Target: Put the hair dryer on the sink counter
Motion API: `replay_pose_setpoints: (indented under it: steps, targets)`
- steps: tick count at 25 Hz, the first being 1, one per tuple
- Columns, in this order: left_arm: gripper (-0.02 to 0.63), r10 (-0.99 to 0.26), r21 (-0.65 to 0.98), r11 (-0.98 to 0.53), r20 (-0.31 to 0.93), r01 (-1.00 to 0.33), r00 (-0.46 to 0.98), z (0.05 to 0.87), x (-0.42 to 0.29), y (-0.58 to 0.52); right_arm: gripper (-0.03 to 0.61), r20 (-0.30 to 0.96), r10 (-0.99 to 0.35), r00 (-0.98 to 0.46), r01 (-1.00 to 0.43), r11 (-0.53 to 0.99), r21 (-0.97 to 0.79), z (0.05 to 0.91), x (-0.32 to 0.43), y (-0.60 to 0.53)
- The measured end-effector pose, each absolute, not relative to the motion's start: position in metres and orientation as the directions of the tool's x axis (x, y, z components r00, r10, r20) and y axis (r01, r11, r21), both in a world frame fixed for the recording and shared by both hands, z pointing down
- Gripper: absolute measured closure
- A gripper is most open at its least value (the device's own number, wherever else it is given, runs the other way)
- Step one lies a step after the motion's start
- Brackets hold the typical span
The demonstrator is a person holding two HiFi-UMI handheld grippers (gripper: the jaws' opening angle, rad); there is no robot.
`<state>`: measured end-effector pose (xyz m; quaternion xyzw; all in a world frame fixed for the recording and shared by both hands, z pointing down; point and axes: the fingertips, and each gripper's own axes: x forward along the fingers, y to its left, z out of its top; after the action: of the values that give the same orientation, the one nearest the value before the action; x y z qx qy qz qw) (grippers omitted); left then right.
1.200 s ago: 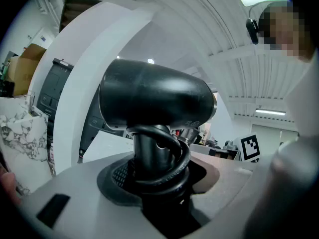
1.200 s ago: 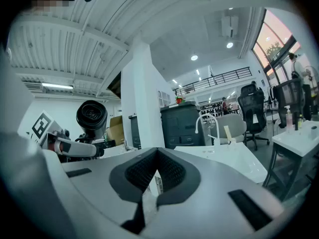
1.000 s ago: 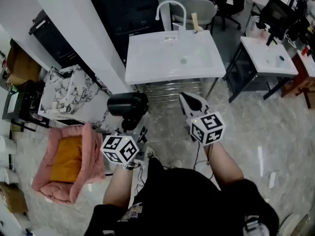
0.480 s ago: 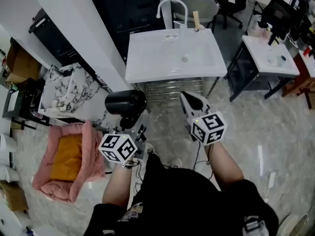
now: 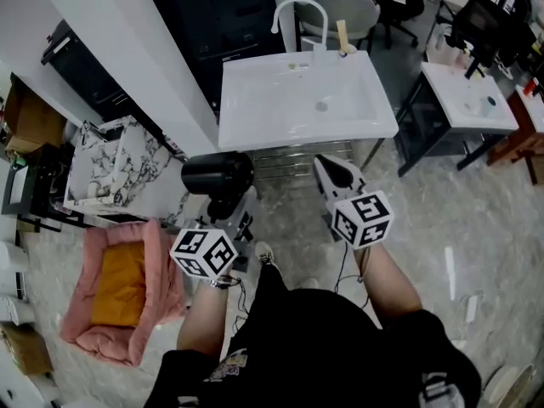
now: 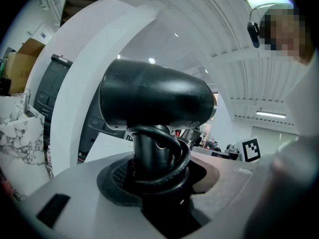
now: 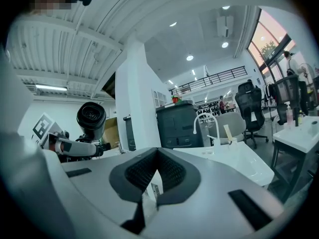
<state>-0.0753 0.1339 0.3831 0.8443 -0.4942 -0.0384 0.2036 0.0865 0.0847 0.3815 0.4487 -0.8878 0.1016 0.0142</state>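
Note:
My left gripper (image 5: 228, 213) is shut on the handle of a black hair dryer (image 5: 218, 176), whose cord is coiled round that handle (image 6: 155, 156). The dryer's barrel (image 6: 155, 97) lies crosswise above the jaws. It hangs in the air just short of the front left corner of the white sink counter (image 5: 255, 121). My right gripper (image 5: 334, 173) is shut with nothing in it, just before the counter's front edge. In the right gripper view the dryer (image 7: 90, 117) shows at the left and the sink counter (image 7: 234, 164) at the right.
A white curved faucet (image 5: 299, 15) stands at the sink's back edge. A white pillar (image 5: 136, 53) rises left of the counter. On the floor at the left lie a pink pet bed (image 5: 119, 283) and a marble-patterned box (image 5: 115, 164). A second small sink table (image 5: 466, 100) stands at the right.
Both grippers and the hair dryer have come slightly closer to the sink counter. The grip on the dryer is unchanged.

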Motion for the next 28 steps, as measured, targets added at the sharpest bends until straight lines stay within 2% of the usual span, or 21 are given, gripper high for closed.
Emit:
replay_pose_setpoints:
  steps: [18, 28]
  targets:
    - [0.405, -0.797, 0.409, -0.482, 0.161, -0.775, 0.582, 0.396, -0.187, -0.038, 0.58, 0.132, -0.848, -0.513, -0.856, 0.494, -0.151, 0.383, -0.012, -0.079]
    - [0.405, -0.755, 0.439, -0.516, 0.172, -0.735, 0.633, 0.41, -0.217, -0.093, 0.58, 0.139, -0.873, -0.467, -0.883, 0.451, -0.131, 0.385, -0.047, -0.13]
